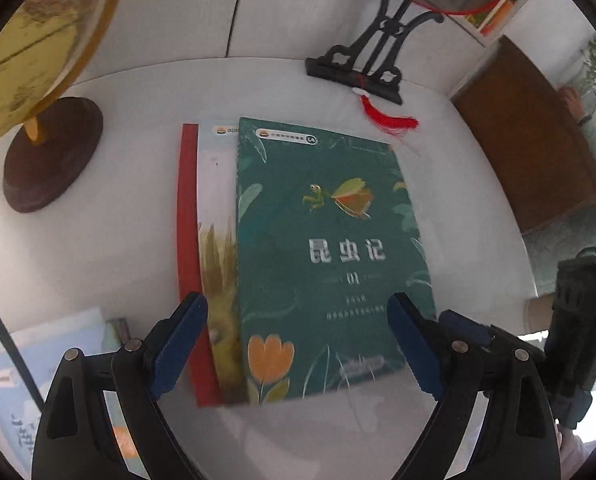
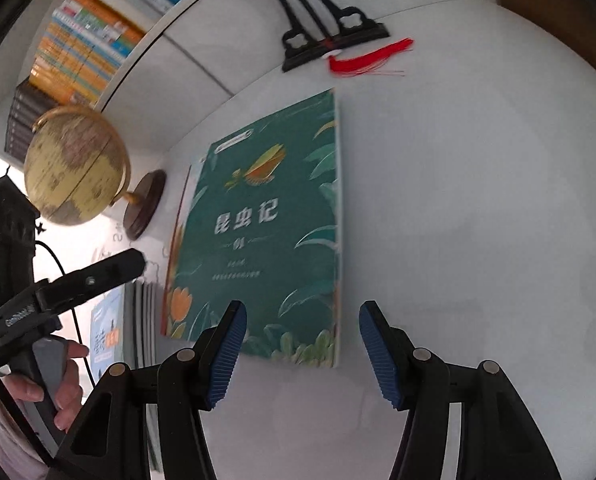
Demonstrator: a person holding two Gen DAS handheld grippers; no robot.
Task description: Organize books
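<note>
A green book (image 1: 322, 248) with a flying insect on its cover lies flat on the white tabletop (image 2: 478, 200). It tops a small stack, with a pale book (image 1: 217, 248) and a red book (image 1: 187, 240) sticking out at its left edge. My left gripper (image 1: 295, 308) hovers open over the stack's near end, its blue pads wide apart and holding nothing. My right gripper (image 2: 302, 312) is also open and empty, above the near right corner of the green book (image 2: 265, 220). A person's hand (image 2: 65, 376) holds the left gripper's handle.
A yellow globe (image 2: 77, 164) on a dark round base (image 1: 49, 156) stands left of the stack. Behind the stack is a black ornamental stand (image 1: 362, 68) with a red tassel (image 1: 390, 120). Light blue books (image 1: 37, 380) lie near left. A bookshelf (image 2: 81, 52) is at the back.
</note>
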